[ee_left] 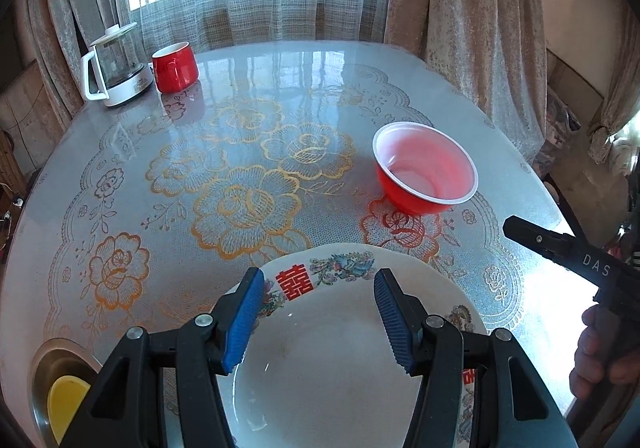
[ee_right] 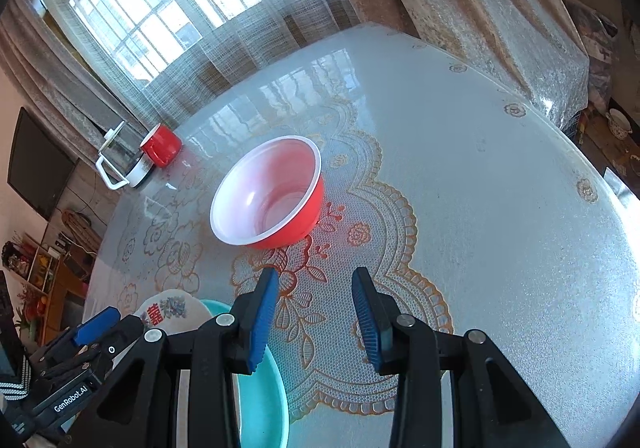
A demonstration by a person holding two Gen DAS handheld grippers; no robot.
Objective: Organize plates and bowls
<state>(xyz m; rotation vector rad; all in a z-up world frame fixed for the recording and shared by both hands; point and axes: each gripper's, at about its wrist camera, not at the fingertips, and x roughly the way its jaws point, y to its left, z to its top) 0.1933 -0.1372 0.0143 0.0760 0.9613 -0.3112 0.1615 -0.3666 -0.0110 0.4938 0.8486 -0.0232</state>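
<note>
Both pairs of blue fingers [ee_left: 390, 318] stand apart, gripping nothing. We see the table [ee_right: 500, 168] with its slick lace cover, then the white plate [ee_left: 320, 376] under our left gripper [ee_left: 318, 320], then the red bowl [ee_right: 266, 194] ahead of our right gripper [ee_right: 316, 322]. We judge the light bowl could skid or tip if a finger nudges its rim.

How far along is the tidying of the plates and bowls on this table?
Nothing looks stacked yet. The open left hand-held gripper hovers over the white patterned ceramic plate; the right hand-held gripper, open and empty, points toward the red plastic bowl. The bowl and the teal dish remain separate.
</note>
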